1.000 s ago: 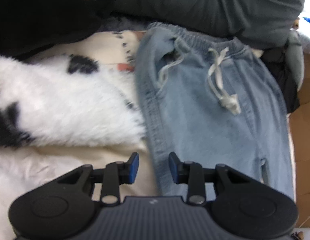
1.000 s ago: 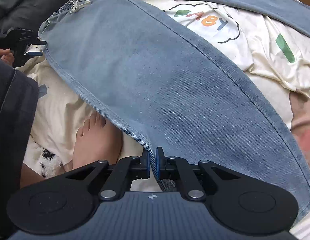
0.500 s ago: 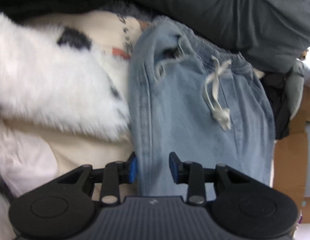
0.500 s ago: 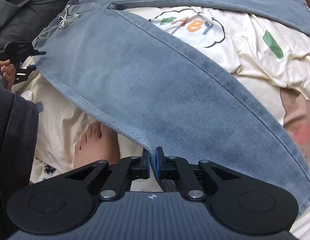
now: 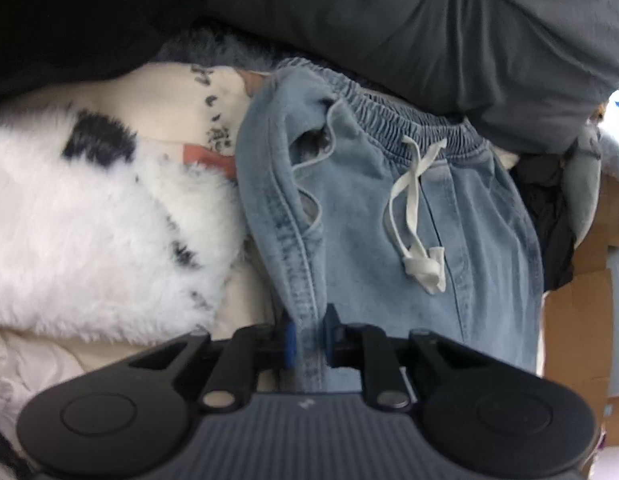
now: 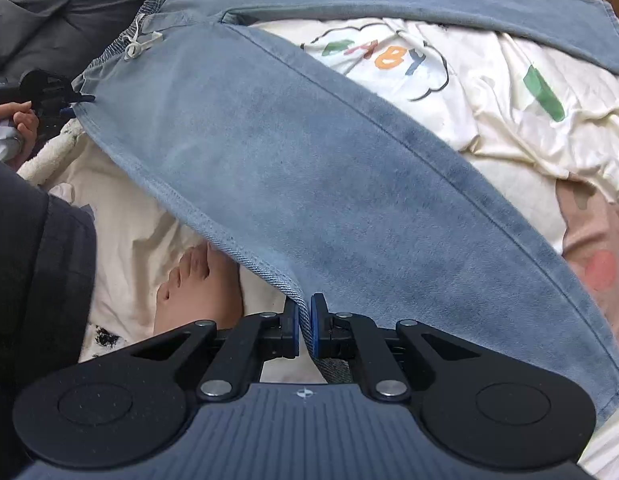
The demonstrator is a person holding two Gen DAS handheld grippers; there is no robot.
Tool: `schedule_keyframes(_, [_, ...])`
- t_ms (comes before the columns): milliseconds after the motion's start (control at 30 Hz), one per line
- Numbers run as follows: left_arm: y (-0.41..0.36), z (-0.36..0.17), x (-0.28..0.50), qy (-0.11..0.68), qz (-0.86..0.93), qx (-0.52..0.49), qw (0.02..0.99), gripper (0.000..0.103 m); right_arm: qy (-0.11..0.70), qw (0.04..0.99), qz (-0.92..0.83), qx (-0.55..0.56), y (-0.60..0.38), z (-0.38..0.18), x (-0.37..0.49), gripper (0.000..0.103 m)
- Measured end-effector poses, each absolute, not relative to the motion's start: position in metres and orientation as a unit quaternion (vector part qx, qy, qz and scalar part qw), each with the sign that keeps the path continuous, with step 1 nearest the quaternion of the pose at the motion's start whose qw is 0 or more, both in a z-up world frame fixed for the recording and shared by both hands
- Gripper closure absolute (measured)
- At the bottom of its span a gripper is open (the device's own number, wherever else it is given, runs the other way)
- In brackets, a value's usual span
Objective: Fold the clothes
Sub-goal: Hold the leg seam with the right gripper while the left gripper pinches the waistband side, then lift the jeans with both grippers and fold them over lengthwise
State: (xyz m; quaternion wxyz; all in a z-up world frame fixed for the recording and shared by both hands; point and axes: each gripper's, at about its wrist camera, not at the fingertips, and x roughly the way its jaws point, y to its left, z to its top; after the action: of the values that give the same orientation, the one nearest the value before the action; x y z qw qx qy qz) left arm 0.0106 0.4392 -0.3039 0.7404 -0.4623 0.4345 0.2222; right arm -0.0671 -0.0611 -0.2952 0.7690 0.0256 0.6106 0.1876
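Now gripping light blue denim trousers (image 6: 309, 184) at both ends, ready for a fold.

Nearest, right gripper (image 6: 304, 326) clamped shut on the leg's side seam near the hem; left gripper (image 5: 308, 334) closing, side seam near the waist between its pads. Trousers spread over a cream sheet (image 6: 505, 120) printed "BABY" in coloured letters, beside a furry white-and-black blanket (image 5: 93, 220). Farther off, white drawstring (image 5: 419, 216), elastic waistband, dark grey bedding. Next, probably: lifting both ends together, carrying hem to waist.
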Motion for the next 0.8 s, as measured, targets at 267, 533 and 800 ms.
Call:
schedule_keyframes(267, [0.42,-0.251,0.038,0.482,0.218,-0.394,0.751,0.093,0.591,0.789,0.164,0.034,-0.073,-0.259,-0.05,0.1])
schedule_keyframes(533, [0.398,-0.219,0.071,0.479,0.196,-0.367,0.773,0.093,0.565,0.809,0.161,0.025,-0.086,-0.227,-0.032,0.101])
schedule_keyframes(800, [0.384,-0.194,0.105,0.473,0.155,-0.35,0.794,0.093,0.556,0.819,0.14,0.014,-0.093,-0.207,-0.004,0.101])
